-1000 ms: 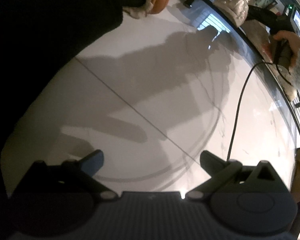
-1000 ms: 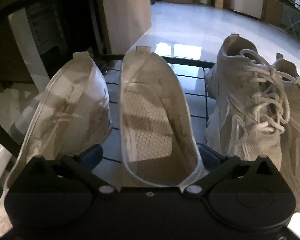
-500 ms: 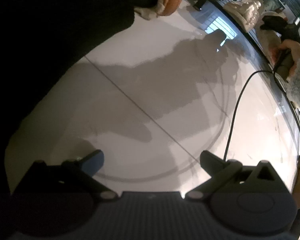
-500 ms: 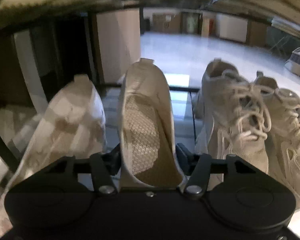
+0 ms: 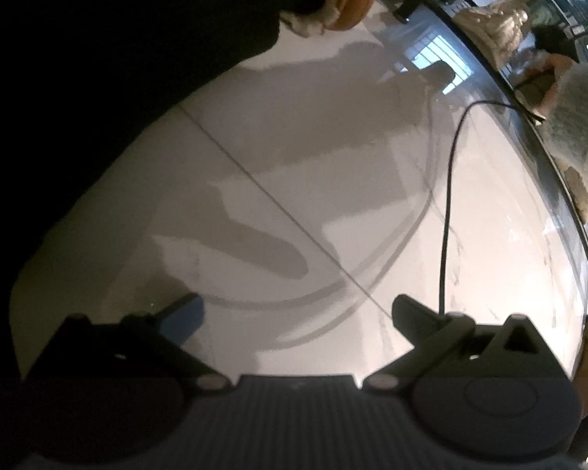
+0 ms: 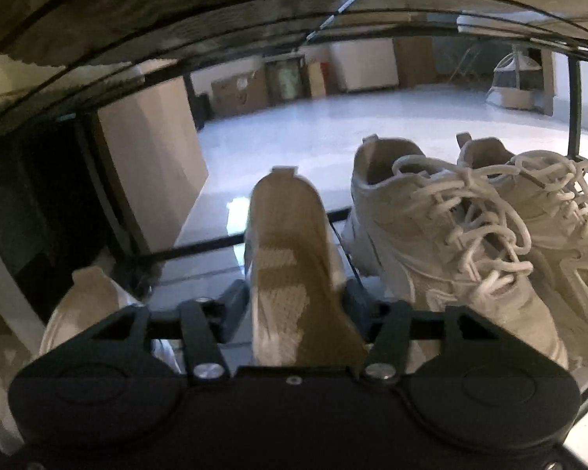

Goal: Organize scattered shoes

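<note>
Slipper sits lower centre on the rack shelf, between the right gripper jaws, which have just been opening; blur hides whether they grip. Smart move: settle it flat beside its mate lower left, then back straight out. Left gripper gapes wide, empty.

Right gripper is seen at 6 o'clock, a beige slip-on shoe between its jaws, which have just been opening; whether the pads press on it cannot be told. A matching shoe is seen at 8 o'clock, two laced sneakers at 3 o'clock, all on a black wire rack.
</note>
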### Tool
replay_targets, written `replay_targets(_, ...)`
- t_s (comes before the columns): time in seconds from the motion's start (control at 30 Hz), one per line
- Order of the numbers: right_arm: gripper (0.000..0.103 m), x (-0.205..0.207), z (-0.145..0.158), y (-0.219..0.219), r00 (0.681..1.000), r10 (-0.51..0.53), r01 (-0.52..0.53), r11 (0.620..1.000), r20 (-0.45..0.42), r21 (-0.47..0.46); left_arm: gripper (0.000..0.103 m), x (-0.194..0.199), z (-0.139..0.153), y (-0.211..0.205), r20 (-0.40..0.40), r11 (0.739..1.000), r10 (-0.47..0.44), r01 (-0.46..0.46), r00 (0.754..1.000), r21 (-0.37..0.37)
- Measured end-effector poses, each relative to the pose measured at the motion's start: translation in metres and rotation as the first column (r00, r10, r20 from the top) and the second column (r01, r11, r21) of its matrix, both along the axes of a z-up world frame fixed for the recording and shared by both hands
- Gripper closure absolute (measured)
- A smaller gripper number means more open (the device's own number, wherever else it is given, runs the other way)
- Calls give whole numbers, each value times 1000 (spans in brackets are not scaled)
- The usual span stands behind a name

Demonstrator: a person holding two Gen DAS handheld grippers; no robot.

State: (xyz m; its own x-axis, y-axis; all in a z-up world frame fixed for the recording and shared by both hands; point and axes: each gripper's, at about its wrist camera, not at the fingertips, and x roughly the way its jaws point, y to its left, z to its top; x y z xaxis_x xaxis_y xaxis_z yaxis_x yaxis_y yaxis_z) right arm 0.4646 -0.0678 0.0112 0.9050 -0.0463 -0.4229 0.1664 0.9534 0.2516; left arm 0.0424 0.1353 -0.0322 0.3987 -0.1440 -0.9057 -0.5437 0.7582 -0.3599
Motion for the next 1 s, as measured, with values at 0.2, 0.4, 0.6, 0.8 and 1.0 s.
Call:
replay_targets(0.2,5,-45,11,-15,996,87,-86,993,-3,85,1,-1,7,1,38,1000,-2,2,999,0)
replay_targets(0.4,3,-101,34,6,952,305,-304,951,-3,59,1,0,10,-2,58,1000,-20,20,998,-4)
replay_targets(0.6,0,-93,33,66,911,404,-404,915,-84,8,1,-2,11,1,67,1000,-5,5,998,1)
replay_targets(0.8,0,-62,0,94,895,300,-322,947,-330,-13,1,-3,10,4,59,1000,6,-5,998,-20)
replay_targets(1.0,29,-70,2,95,881,394,-418,908,-264,-41,1,-3,9,9,54,999,25,-24,998,-36)
